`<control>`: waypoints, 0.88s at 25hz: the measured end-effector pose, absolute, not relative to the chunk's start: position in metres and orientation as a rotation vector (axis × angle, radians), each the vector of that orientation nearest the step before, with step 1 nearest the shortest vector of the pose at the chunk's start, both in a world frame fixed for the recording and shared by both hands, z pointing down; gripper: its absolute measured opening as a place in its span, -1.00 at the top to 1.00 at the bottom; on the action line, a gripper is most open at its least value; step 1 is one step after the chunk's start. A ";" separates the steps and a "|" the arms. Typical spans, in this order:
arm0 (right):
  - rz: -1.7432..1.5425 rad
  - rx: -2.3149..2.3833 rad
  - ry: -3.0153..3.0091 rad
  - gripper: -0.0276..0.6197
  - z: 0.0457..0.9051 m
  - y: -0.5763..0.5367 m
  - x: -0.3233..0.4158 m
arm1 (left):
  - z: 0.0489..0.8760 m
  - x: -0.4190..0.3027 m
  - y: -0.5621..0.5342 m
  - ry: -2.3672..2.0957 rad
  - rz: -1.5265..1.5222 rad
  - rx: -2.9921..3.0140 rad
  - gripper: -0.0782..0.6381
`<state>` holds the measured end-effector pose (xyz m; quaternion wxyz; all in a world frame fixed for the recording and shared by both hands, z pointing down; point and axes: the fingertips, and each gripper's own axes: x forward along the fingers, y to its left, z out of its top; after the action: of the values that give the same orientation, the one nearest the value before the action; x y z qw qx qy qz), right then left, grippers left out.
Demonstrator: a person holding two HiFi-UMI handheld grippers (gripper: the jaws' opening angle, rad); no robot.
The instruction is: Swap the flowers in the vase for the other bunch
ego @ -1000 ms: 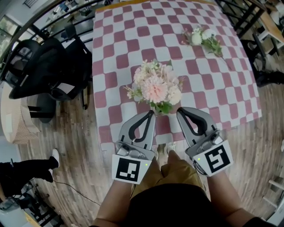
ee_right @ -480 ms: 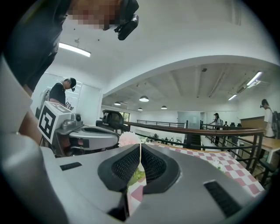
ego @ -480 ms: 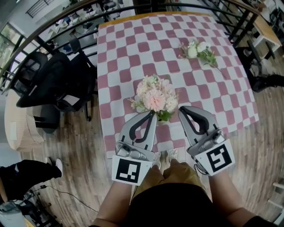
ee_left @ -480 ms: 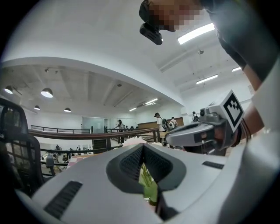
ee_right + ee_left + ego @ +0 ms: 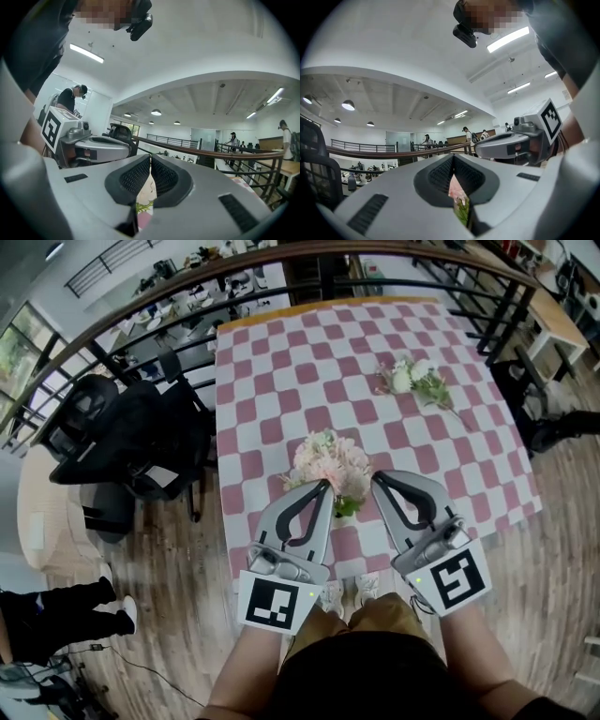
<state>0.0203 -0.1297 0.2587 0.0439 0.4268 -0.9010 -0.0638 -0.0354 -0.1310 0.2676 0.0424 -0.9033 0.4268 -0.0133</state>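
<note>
A square tabletop (image 5: 281, 362) covered in a pink-and-white checked cloth carries both bunches. A full bouquet of pink and cream flowers (image 5: 328, 465) stands upright near the tabletop's near edge; its blooms hide the vase beneath them in the head view. A smaller bunch of white flowers with green leaves (image 5: 412, 381) lies flat on the cloth towards the far right corner, well apart from the bouquet.

The person holds both grey grippers level at the near edge. The left gripper (image 5: 324, 486) has its tip just beside the bouquet's lower left side, and the right gripper (image 5: 377, 480) has its tip just beside the lower right side, so the bouquet sits between the two. In the left gripper view the black ribbed pads meet at the tip and clamp nothing; pink petals and green leaves show only through the slit behind them. The right gripper view shows the same: jaws closed together, empty, with pale petals and a leaf seen through the gap.

A black office chair (image 5: 103, 427) stands on the wooden floor (image 5: 178, 615) left of the tabletop, and a curved black railing (image 5: 150, 324) runs behind it.
</note>
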 end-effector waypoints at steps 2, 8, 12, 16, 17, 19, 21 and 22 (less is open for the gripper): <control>-0.238 1.298 -2.758 0.81 0.250 -0.128 0.017 | 0.260 -0.035 -0.132 1.306 -0.026 -2.752 0.76; -0.320 1.306 -2.775 0.81 0.224 -0.128 0.015 | 0.234 -0.026 -0.131 1.256 0.019 -2.720 0.76; -0.368 1.322 -2.780 0.81 0.212 -0.127 0.016 | 0.221 -0.019 -0.130 1.224 0.007 -2.678 0.76; -0.399 1.330 -2.785 0.81 0.202 -0.124 0.019 | 0.206 -0.014 -0.129 1.219 0.032 -2.648 0.76; -0.406 1.334 -2.789 0.81 0.197 -0.124 0.019 | 0.200 -0.014 -0.128 1.217 0.040 -2.636 0.76; -0.427 1.346 -2.804 0.81 0.187 -0.124 0.020 | 0.190 -0.013 -0.128 1.216 0.055 -2.620 0.76; -0.442 1.359 -2.822 0.81 0.178 -0.125 0.020 | 0.181 -0.014 -0.129 1.219 0.067 -2.614 0.76; -0.445 1.362 -2.833 0.81 0.175 -0.125 0.021 | 0.177 -0.015 -0.131 1.220 0.068 -2.611 0.76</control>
<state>0.0206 -0.1246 0.1746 -0.0163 0.4290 -0.8923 -0.1401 -0.0149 -0.1307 0.1774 0.1290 -0.8981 0.4198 0.0235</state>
